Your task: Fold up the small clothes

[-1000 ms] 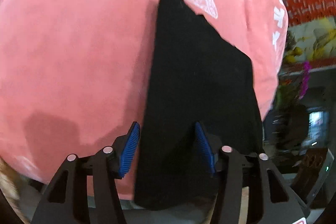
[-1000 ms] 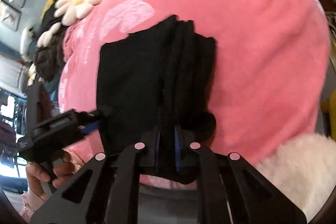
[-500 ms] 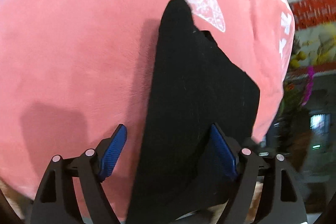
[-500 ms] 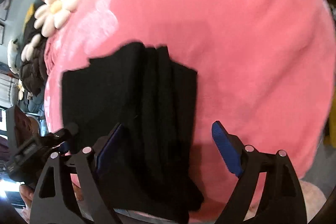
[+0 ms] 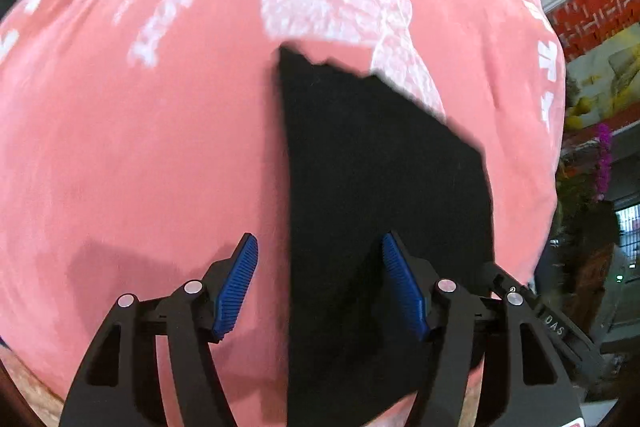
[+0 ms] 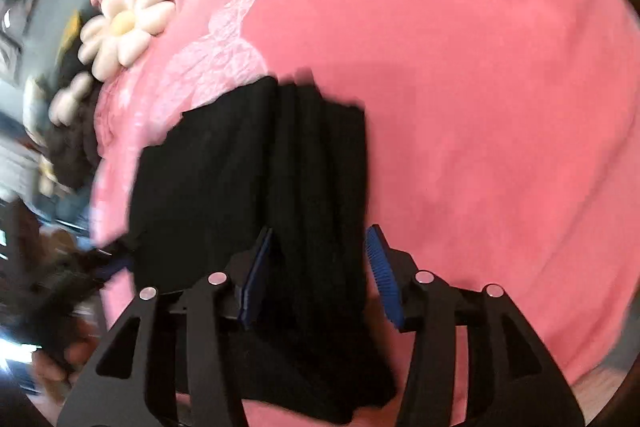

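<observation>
- Pink plush blanket (image 5: 160, 147) with white prints covers the surface under both claws.
- Left claw (image 5: 320, 283) has just been closing; its blue pads (image 5: 236, 287) stand spread, clear of the cloth, straddling the left edge of the black garment (image 5: 380, 187).
- Right claw (image 6: 320, 275) has also just been closing; it is spread over the garment's pleated right part (image 6: 320, 167), pads not pressing.
- Garment lies flat on the blanket.
- White daisy cushion (image 6: 124, 23) sits at the blanket's far left edge.
</observation>
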The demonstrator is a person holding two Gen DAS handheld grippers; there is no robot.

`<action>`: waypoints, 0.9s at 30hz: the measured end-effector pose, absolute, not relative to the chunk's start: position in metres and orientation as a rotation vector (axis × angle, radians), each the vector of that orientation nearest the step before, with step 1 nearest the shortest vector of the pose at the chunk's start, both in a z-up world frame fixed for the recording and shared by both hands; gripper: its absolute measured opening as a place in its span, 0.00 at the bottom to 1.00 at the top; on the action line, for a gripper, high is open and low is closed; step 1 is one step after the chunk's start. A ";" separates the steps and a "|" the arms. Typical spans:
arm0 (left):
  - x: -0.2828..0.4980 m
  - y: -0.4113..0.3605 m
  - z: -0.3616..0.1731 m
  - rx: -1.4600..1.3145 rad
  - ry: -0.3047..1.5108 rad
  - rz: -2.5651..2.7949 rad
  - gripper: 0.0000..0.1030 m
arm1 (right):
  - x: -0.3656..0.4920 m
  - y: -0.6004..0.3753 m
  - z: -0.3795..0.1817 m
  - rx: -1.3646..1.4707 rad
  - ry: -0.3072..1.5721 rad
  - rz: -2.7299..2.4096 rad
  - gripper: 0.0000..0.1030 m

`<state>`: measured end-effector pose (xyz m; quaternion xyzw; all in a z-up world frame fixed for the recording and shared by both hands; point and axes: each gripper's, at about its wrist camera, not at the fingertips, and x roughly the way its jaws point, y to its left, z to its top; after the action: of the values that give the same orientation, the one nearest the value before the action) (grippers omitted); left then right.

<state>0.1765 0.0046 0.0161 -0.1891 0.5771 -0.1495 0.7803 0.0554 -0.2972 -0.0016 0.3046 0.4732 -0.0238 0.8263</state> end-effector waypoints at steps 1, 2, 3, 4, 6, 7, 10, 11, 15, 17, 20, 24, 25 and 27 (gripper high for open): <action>0.168 0.010 0.015 -0.441 1.241 -0.336 0.63 | 0.042 -0.295 -0.001 0.639 1.002 -0.052 0.59; 0.155 0.014 0.012 -0.473 1.242 -0.346 0.69 | 0.033 -0.291 -0.002 0.623 1.001 -0.053 0.63; 0.147 0.014 0.007 -0.485 1.249 -0.351 0.71 | 0.029 -0.287 -0.004 0.614 1.003 -0.048 0.66; 0.137 0.012 -0.001 -0.495 1.271 -0.357 0.71 | 0.023 -0.281 -0.011 0.608 1.023 -0.032 0.66; 0.125 0.007 -0.016 -0.510 1.314 -0.368 0.71 | 0.022 -0.278 -0.022 0.615 1.060 -0.021 0.66; 0.122 0.004 -0.024 -0.510 1.337 -0.364 0.71 | 0.025 -0.278 -0.030 0.633 1.075 -0.028 0.67; 0.127 -0.013 -0.022 -0.466 1.304 -0.340 0.74 | 0.033 -0.282 -0.028 0.660 1.055 -0.036 0.77; 0.128 -0.017 -0.020 -0.448 1.306 -0.333 0.74 | 0.039 -0.284 -0.025 0.665 1.044 -0.032 0.78; 0.146 -0.020 -0.009 -0.410 1.290 -0.334 0.74 | 0.068 -0.288 -0.020 0.681 1.028 -0.032 0.78; 0.155 -0.021 -0.006 -0.393 1.273 -0.334 0.74 | 0.081 -0.287 -0.022 0.671 1.030 -0.033 0.77; 0.161 -0.023 -0.010 -0.392 1.302 -0.389 0.50 | 0.079 -0.282 -0.015 0.658 1.018 -0.001 0.38; 0.158 -0.015 0.005 -0.413 1.296 -0.443 0.28 | 0.072 -0.266 0.014 0.593 0.966 0.014 0.22; 0.159 -0.012 0.009 -0.423 1.291 -0.453 0.26 | 0.070 -0.260 0.027 0.573 0.944 0.025 0.22; 0.158 -0.004 0.027 -0.433 1.267 -0.473 0.25 | 0.066 -0.247 0.051 0.524 0.900 0.038 0.21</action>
<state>0.1576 -0.0040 0.0270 -0.1986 0.5817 -0.2171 0.7584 0.0658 -0.2468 0.0510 0.2502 0.4301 0.0184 0.8672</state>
